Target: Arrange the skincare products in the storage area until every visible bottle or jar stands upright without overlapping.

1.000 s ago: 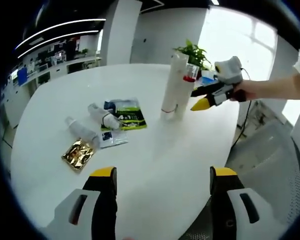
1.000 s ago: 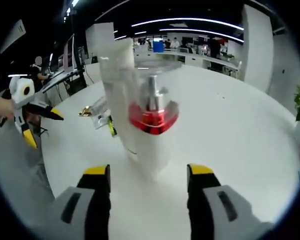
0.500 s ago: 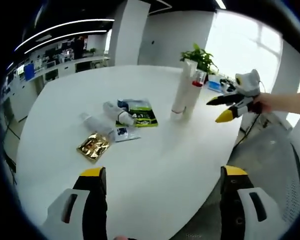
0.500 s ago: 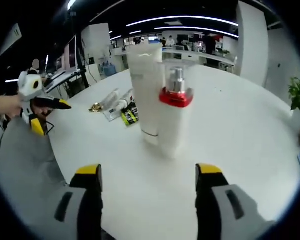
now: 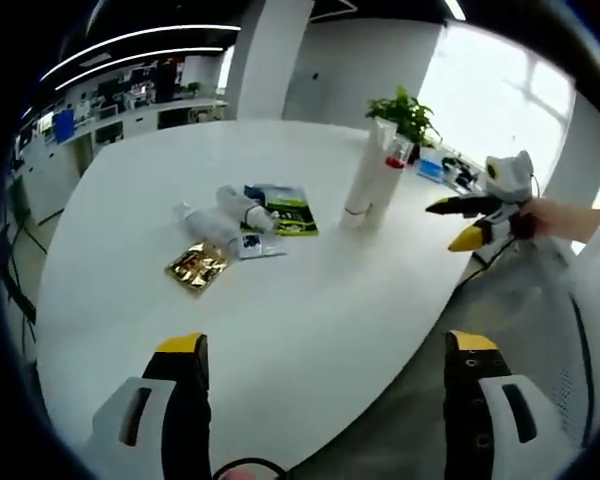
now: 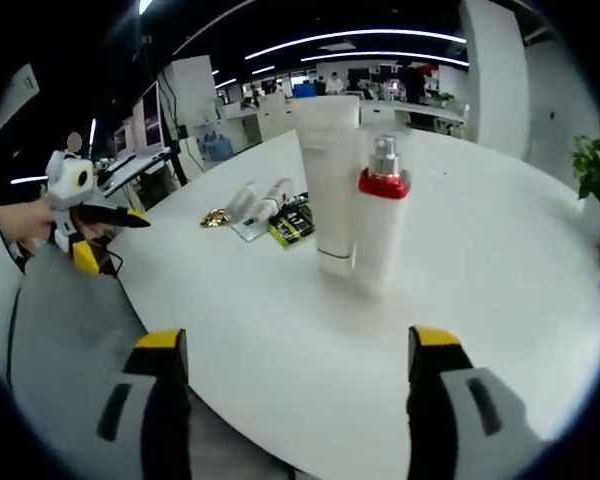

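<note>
Skincare products sit on a round white table (image 5: pixel 310 330). Two stand upright, touching side by side: a tall white tube (image 6: pixel 331 180) and a white pump bottle (image 6: pixel 381 228) with a red collar and clear cap. In the right gripper view both stand ahead of the right gripper (image 6: pixel 298 352), between the lines of its two fingers but well beyond the tips. Its yellow-tipped fingers (image 6: pixel 161 340) are spread wide apart with nothing between them.

Two more bottles (image 5: pixel 230 212) lie on their sides, close together, partly over flat packets. A green and black packet (image 5: pixel 288 211) lies just beside them, a gold foil packet (image 5: pixel 197 265) on their near side. This cluster is ahead of the left gripper (image 5: pixel 326 345), toward its left finger, well apart from the tips. The left gripper's fingers (image 5: pixel 181 345) are likewise spread wide, holding nothing.

In the left gripper view the upright tube (image 5: pixel 366 170) and pump bottle (image 5: pixel 388 175) stand farther off, toward the right finger's side, with a potted plant (image 5: pixel 404 112) behind them. The right gripper (image 5: pixel 458 222) comes in from the right, held in a hand, off the table edge.
</note>
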Motion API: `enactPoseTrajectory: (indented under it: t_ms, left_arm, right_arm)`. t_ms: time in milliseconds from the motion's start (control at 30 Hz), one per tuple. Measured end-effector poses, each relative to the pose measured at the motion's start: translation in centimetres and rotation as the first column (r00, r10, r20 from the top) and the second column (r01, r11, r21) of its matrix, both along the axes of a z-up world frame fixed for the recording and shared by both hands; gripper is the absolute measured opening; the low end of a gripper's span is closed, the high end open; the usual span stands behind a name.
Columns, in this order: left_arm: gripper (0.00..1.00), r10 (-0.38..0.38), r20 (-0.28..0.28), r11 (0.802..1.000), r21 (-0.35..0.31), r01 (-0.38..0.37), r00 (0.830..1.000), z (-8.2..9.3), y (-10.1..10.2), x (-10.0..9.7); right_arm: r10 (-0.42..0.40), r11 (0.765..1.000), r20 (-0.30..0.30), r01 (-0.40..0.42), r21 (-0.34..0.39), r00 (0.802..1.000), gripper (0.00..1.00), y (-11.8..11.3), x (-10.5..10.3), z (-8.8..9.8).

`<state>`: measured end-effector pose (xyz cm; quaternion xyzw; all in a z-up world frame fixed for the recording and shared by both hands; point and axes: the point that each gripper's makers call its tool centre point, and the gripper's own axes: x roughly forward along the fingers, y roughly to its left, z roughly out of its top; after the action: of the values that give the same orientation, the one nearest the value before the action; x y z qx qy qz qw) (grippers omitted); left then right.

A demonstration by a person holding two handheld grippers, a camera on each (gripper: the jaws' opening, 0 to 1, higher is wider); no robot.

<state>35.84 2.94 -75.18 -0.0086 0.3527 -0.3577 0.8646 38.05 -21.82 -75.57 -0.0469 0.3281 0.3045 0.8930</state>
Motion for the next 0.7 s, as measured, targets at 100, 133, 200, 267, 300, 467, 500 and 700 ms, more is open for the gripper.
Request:
enactPoseTrajectory:
  t_ms: [100,133,200,267,300,467,500,700]
  left_arm:
    - [0.97,0.007,0.001,1.000,0.006,-0.007,1.000,0.5,0.3,-0.2]
    - [0.97,0.012,0.007,1.000,0.000,-0.012,1.000,0.8,0.3,-0.1]
    - [0.97,0.026,0.010,1.000,-0.010,-0.025,1.000,1.1,0.5,-0.1]
    - [0.97,0.036,0.008,0.999,-0.011,-0.036,0.999,1.2,0.8,-0.2]
    - [0.97,0.040,0.015,0.999,-0.009,-0.040,0.999,1.4,0.9,-0.2]
    - [0.97,0.056,0.022,0.998,-0.012,-0.056,0.998,1.6,1.2,-0.1]
    - [0.97,0.057,0.022,0.998,-0.012,-0.057,0.998,1.6,1.2,-0.1]
    - [0.97,0.060,0.022,0.998,-0.004,-0.060,0.998,1.5,1.3,-0.1]
  right_arm:
    - [-0.003,1.000,0.002,0.003,0.022,1.000,0.94,0.5,-0.7,0.5]
    - [-0.004,1.000,0.005,0.004,0.031,1.000,0.95,0.6,-1.0,0.7]
    - [-0.004,0.999,0.010,0.004,0.043,1.000,0.97,0.9,-1.3,1.0]
    - [-0.012,0.998,0.015,0.011,0.063,1.000,0.99,1.2,-1.7,1.3]
    - [-0.012,0.998,0.015,0.011,0.067,1.000,0.99,1.3,-1.9,1.4]
    - [-0.033,0.997,0.031,0.030,0.078,0.999,0.99,1.3,-2.1,2.2]
    - [-0.035,0.996,0.036,0.033,0.078,0.999,0.99,1.3,-2.1,2.4]
    - [-0.030,0.997,0.056,0.026,0.079,0.998,0.99,2.2,-2.1,2.8]
